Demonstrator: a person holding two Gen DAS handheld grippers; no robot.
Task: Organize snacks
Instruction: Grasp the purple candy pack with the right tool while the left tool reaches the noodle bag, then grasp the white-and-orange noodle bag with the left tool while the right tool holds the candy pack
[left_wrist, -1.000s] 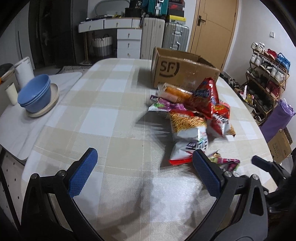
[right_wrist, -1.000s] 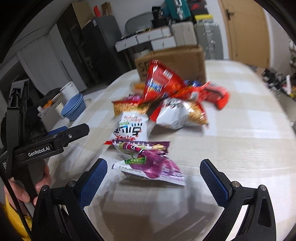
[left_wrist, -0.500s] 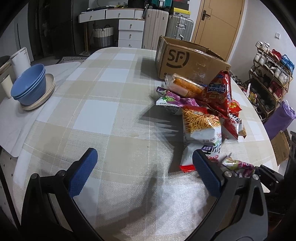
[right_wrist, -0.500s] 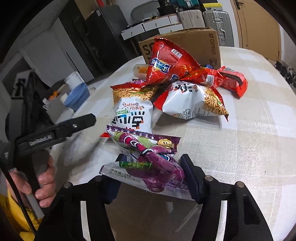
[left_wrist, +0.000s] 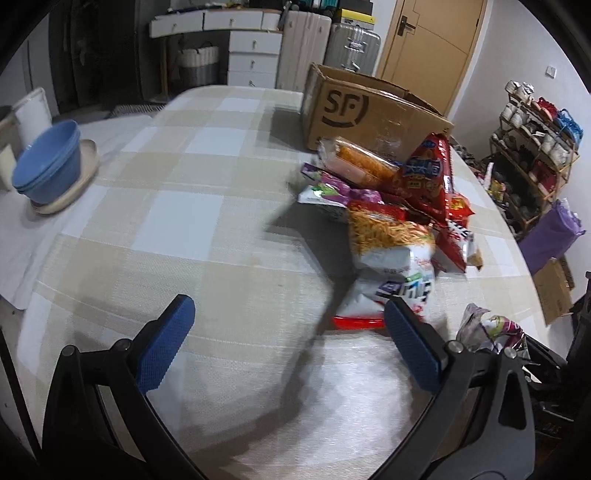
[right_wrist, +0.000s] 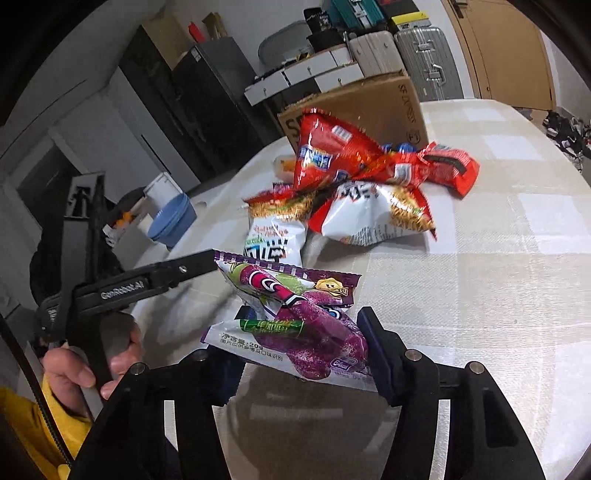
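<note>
Checked counter (left_wrist: 207, 236): right gripper (right_wrist: 303, 343) jaws pinch purple packet (right_wrist: 314, 332); box (right_wrist: 369, 99) ahead; left gripper (left_wrist: 284, 343) jaws open.

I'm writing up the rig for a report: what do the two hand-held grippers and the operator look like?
Each hand-held gripper has a black frame, silver rivets and textured blue finger pads. The left one carries white GenRobot.AI lettering and a black cable. The bare hand shows a yellow sleeve.

Blue bowls (left_wrist: 48, 162) beside checked tablecloth (left_wrist: 177, 206)
</note>
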